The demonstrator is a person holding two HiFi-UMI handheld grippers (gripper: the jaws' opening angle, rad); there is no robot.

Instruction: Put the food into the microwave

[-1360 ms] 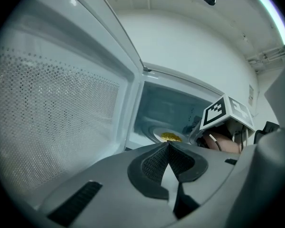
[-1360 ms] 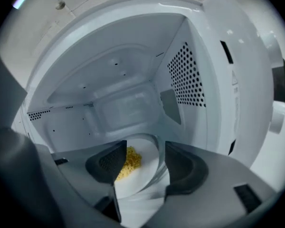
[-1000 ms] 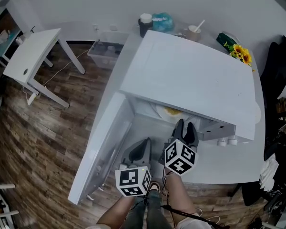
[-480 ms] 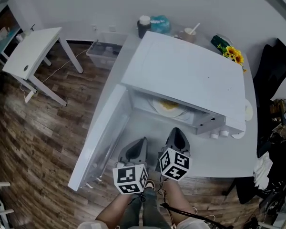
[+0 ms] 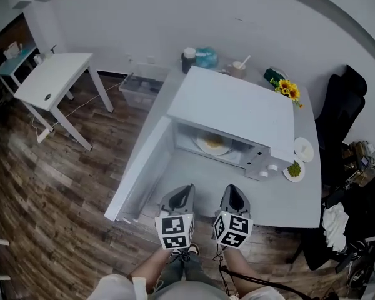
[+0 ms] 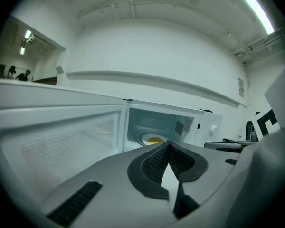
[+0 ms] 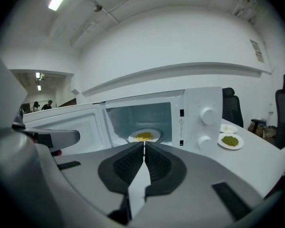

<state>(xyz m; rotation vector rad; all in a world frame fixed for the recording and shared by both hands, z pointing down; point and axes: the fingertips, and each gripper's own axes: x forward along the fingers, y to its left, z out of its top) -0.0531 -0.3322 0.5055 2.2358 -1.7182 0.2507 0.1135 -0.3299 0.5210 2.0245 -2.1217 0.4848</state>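
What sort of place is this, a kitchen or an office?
Probably an office or lab, not a kitchen: the white microwave sits on a long white desk, with a black office chair beside it and a small white table nearby.

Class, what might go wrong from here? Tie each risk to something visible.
1. The microwave door stands wide open; a hard push from the shut left gripper might slam it and jolt the plate of yellow food inside.
2. The plate of green food sits outside by the knobs; it might be forgotten or swept by the right gripper.
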